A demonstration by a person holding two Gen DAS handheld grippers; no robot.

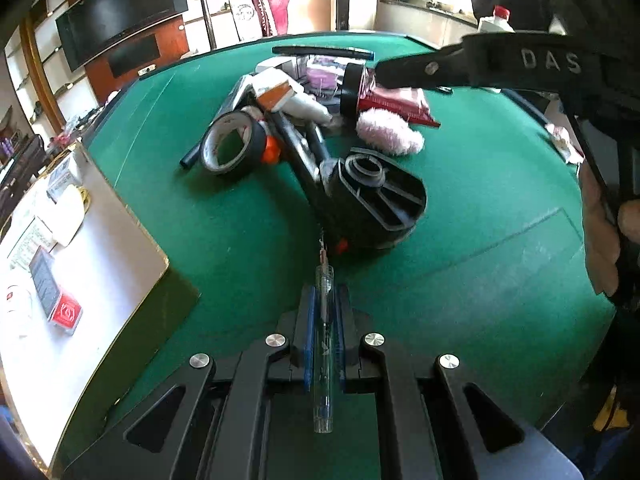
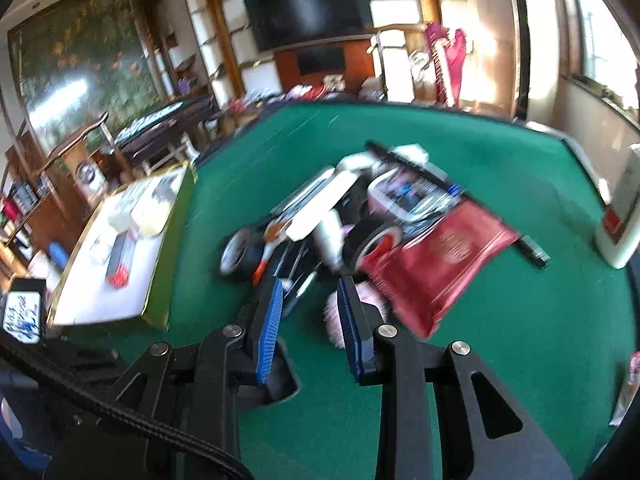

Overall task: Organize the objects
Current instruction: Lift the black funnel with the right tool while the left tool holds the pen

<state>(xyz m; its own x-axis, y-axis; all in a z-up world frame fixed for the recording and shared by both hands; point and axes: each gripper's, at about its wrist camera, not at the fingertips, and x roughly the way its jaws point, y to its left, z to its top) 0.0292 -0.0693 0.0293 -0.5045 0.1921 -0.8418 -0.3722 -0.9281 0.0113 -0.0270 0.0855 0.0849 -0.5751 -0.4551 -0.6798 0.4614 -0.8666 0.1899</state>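
My left gripper (image 1: 325, 292) is shut on a clear pen-shaped tool (image 1: 323, 364) that lies lengthwise between its blue pads, tip pointing at the pile. On the green table (image 1: 460, 280) the pile holds a black tape roll (image 1: 232, 144), a black plastic part (image 1: 372, 196), a pink fluffy piece (image 1: 390, 130) and a red packet (image 1: 400, 104). My right gripper (image 2: 310, 286) hovers over the near side of the pile beside the pink fluffy piece (image 2: 372, 308) and the red packet (image 2: 436, 264). Its jaws stand apart with nothing between them. It also reaches in from the right in the left wrist view.
A white tray (image 1: 112, 248) at the table's left edge carries small boxes and a red-ended pack (image 1: 56, 296). A white bottle (image 2: 618, 220) stands at the table's right. A black marker (image 2: 534, 252) lies beyond the red packet. A person's hand (image 1: 600, 240) holds the right gripper.
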